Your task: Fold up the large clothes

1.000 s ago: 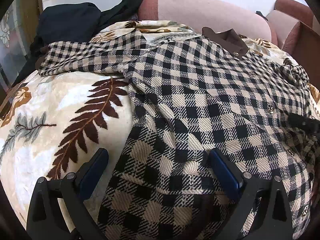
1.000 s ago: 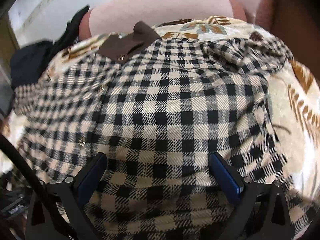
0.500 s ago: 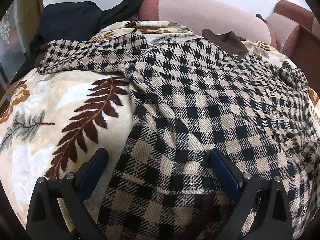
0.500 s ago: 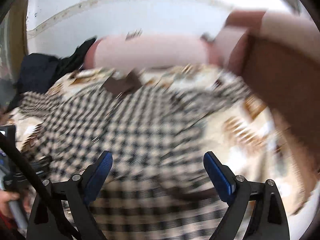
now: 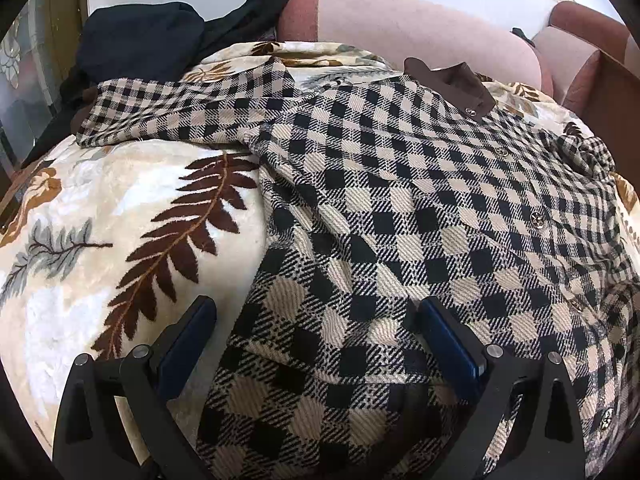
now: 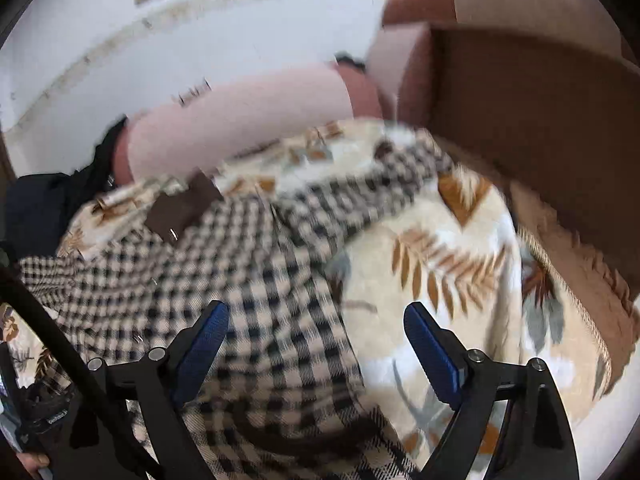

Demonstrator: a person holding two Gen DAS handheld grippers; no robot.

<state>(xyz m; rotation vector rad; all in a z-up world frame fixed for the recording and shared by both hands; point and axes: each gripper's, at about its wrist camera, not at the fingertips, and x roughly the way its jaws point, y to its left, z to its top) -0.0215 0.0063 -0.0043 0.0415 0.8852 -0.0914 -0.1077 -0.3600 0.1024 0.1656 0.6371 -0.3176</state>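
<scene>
- Coat [image 5: 400, 208] lay spread face-up on the blanket [image 5: 100, 220] over the sofa [image 5: 400, 28], brown collar [image 5: 448, 80] at the far end, hem nearest me.
- Left claw [image 5: 316, 340] was wide open, nothing gripped; hem cloth lay between the pads, but they did not press on it.
- Right claw [image 6: 316, 344] was also wide open, holding nothing; its right side edge of the coat showed between the fingers, view blurred.
- One sleeve [image 5: 168, 116] stretched out flat to the left; the other sleeve [image 6: 360, 196] was bunched near the far right corner, so it looked untidy.
- My read: fold barely begun, I was lining up grips.
- To do it well: I judged the bunched sleeve needed flattening first, otherwise a lump under the fold.
- Pinch should take the edge only, not the blanket pile beneath; the plush could snag in the pads.
- Both claws should bite at matching heights on the coat so the fold line ran straight.
- Thick weave, so probably heavy and slow to drape; lift low and lay it over, no flicking.
- Dark clothes [image 5: 140, 36] piled far left, clear of the coat.
</scene>
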